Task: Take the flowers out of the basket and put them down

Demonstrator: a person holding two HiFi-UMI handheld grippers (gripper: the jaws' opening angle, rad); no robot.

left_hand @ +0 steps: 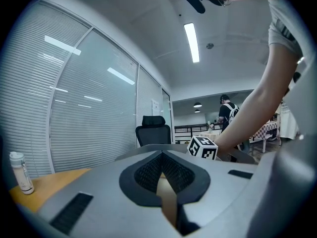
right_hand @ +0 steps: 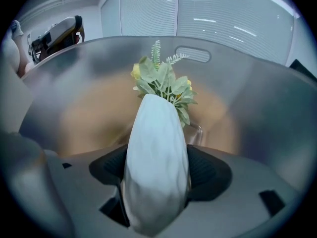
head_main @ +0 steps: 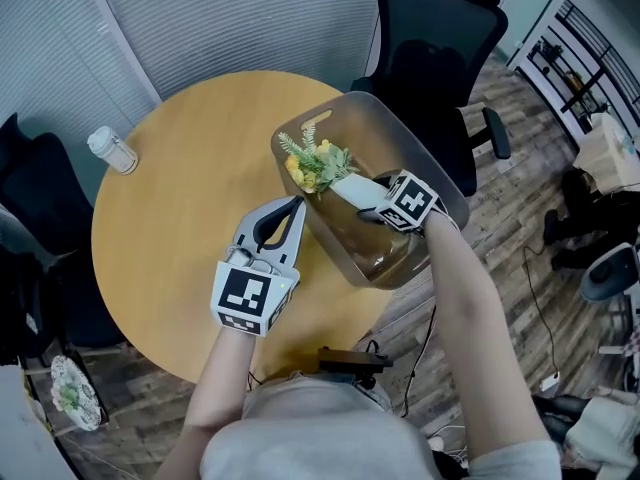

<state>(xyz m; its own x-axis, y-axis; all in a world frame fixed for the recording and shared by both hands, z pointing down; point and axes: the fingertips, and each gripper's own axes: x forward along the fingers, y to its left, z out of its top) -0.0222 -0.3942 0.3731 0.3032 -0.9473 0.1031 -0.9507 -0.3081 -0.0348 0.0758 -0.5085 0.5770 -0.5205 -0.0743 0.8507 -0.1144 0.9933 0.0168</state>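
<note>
Left claw [head_main: 297, 204]: jaws together, empty, tips just beside the left wall of the basket [head_main: 400, 133].
Right claw [right_hand: 157, 182]: clamped on the white wrap [right_hand: 156, 148] under the flowers [right_hand: 161, 81].
Flowers: inside the basket, long axis in line with the right claw, blooms pointing away from it.
Basket: walls rise around the blooms.
Table [head_main: 180, 198]: bare wood left of the basket, the likely set-down side.

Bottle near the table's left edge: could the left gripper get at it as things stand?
Probably yes. Only bare tabletop lies between the left gripper and the bottle; the basket and the flowers, held in the right gripper, are on its other side. Its jaws are shut and would need opening first.
</note>
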